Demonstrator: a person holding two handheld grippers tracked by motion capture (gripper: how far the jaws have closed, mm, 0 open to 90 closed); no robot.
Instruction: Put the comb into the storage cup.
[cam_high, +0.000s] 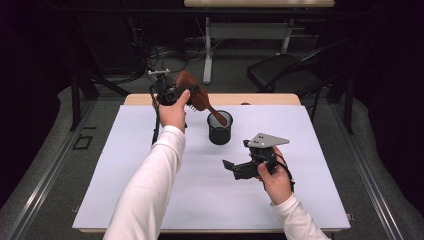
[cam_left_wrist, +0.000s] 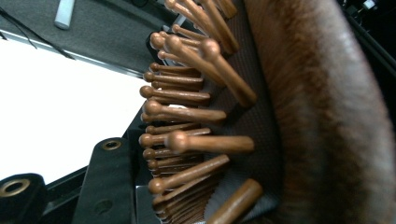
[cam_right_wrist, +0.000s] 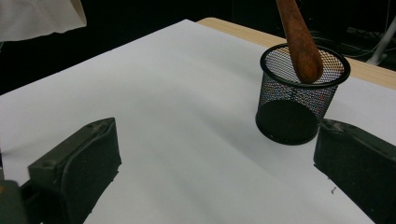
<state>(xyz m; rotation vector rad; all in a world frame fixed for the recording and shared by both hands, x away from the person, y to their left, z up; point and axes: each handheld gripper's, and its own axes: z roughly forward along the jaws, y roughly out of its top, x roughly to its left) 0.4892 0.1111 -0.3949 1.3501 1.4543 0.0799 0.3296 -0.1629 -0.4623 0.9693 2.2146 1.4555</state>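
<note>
Hairbrush (cam_high: 192, 93) held in left hand-held gripper (cam_high: 167, 93), jaws clamped on its head; left forearm stretched fwd, brush tilted w/ handle tip dipping into mesh cup (cam_high: 220, 128) on bench (cam_high: 150, 190). Right hand-held gripper (cam_high: 231, 166) hovers near cup, just this side of it, jaws wide apart, nothing between, wrist low.

A lab or recording studio: dark curtains (cam_high: 30, 75), loose floor cables (cam_high: 160, 55), a folding chair (cam_high: 285, 72), white-covered surface (cam_high: 150, 165).
</note>
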